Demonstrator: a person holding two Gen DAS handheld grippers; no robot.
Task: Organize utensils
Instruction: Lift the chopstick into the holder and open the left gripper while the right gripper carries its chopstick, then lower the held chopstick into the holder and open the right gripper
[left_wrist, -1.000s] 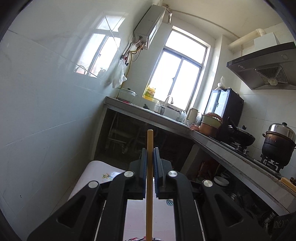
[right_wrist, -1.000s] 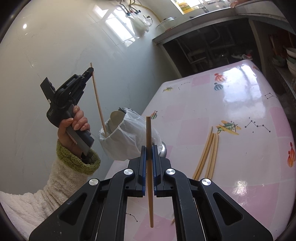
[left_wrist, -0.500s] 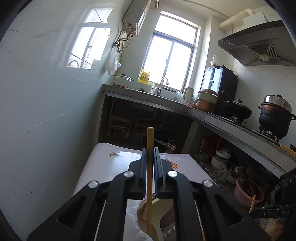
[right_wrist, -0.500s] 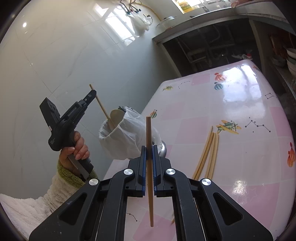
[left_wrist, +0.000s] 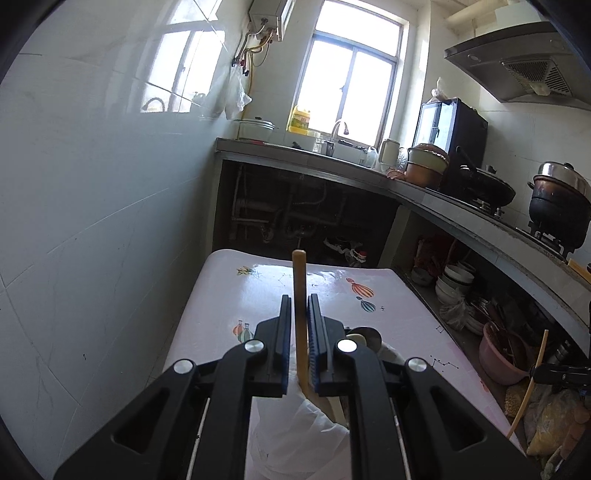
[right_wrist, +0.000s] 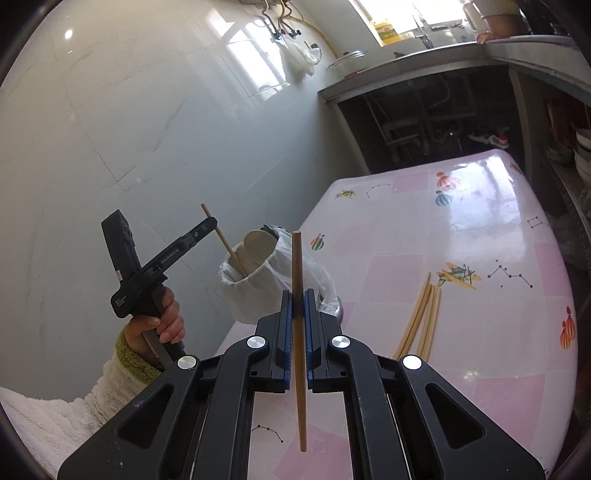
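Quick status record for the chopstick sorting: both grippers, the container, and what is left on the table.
left gripper: jaws opening, a gap on each side of its chopstick; lower end inside the bag-lined holder
right gripper: jaws shut on a second chopstick, held upright above the table
holder contents: a pale spoon
left on table: a bundle of loose chopsticks, right of the holder

Glossy tablecloth (right_wrist: 480, 229); wooden chopsticks (right_wrist: 421, 317); crinkled plastic bag (right_wrist: 258, 291).
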